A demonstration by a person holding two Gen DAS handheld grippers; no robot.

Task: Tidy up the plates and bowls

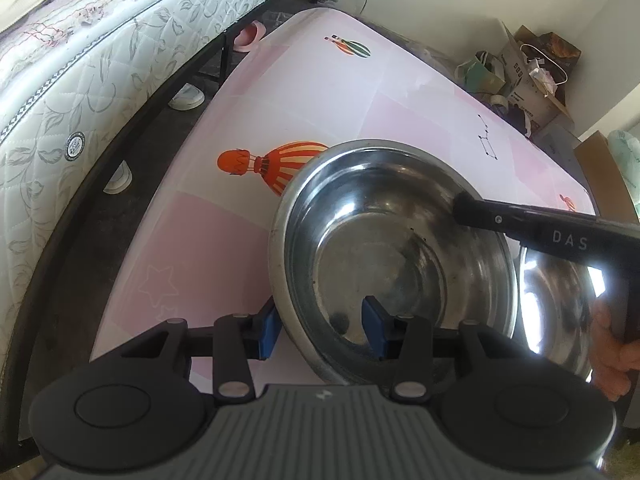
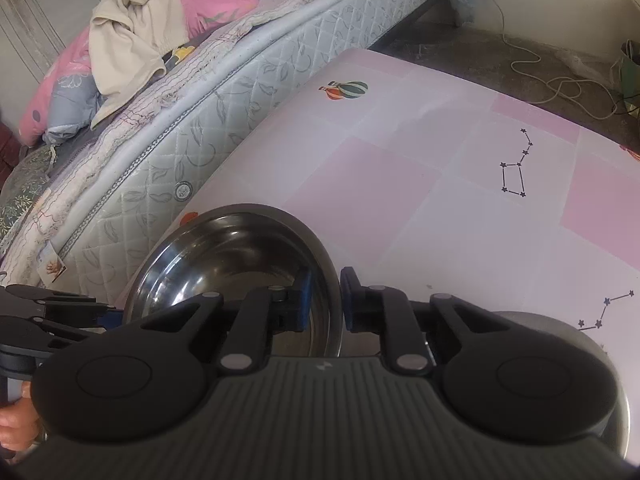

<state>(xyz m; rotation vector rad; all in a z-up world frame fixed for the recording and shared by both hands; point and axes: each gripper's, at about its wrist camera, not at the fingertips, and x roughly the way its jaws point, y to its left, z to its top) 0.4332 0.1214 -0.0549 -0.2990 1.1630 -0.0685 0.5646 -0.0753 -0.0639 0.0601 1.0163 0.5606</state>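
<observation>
Pink patterned tabletop (image 1: pixel 360 92) beside a bed: steel bowl (image 1: pixel 392 256) tilted at the near edge, left tongs (image 1: pixel 320 330) spread astride its near-left rim, right tongs (image 2: pixel 325 300) pinching its right wall, second bowl (image 1: pixel 560 312) just right.

The only lettering I can read is "DAS" in pale capitals on the black arm of the right gripper (image 1: pixel 460 204) at about three o'clock, while the round seal on the mattress (image 1: pixel 75 145) stays illegible.
</observation>
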